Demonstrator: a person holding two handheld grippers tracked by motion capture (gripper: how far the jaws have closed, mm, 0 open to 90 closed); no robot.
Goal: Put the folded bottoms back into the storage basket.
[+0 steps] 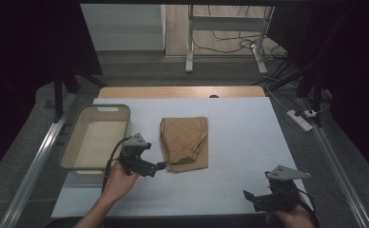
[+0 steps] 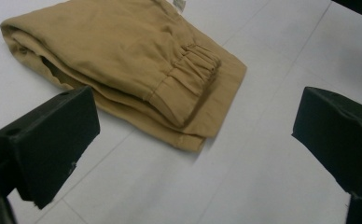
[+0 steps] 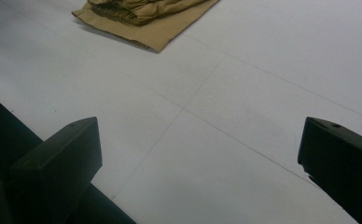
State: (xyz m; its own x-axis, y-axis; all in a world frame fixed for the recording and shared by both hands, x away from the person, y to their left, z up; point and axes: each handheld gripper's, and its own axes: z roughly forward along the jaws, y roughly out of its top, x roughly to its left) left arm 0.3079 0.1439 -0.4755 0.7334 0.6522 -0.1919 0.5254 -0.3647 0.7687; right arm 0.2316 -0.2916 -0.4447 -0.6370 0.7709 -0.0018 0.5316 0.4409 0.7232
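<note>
Nearby, left gripper (image 1: 160, 166) beside folded trousers (image 1: 184, 142)

The tan folded trousers (image 1: 184, 142) lay flat near the centre of the white surface (image 1: 239, 142), their gathered elastic cuff (image 2: 191, 74) on top toward six o'clock, with a cream basket (image 1: 94, 137) at nine o'clock.

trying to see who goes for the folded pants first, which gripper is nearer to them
The left gripper: it sits right beside the tan folded pants, while the right gripper is far off near the table's front edge.
</note>
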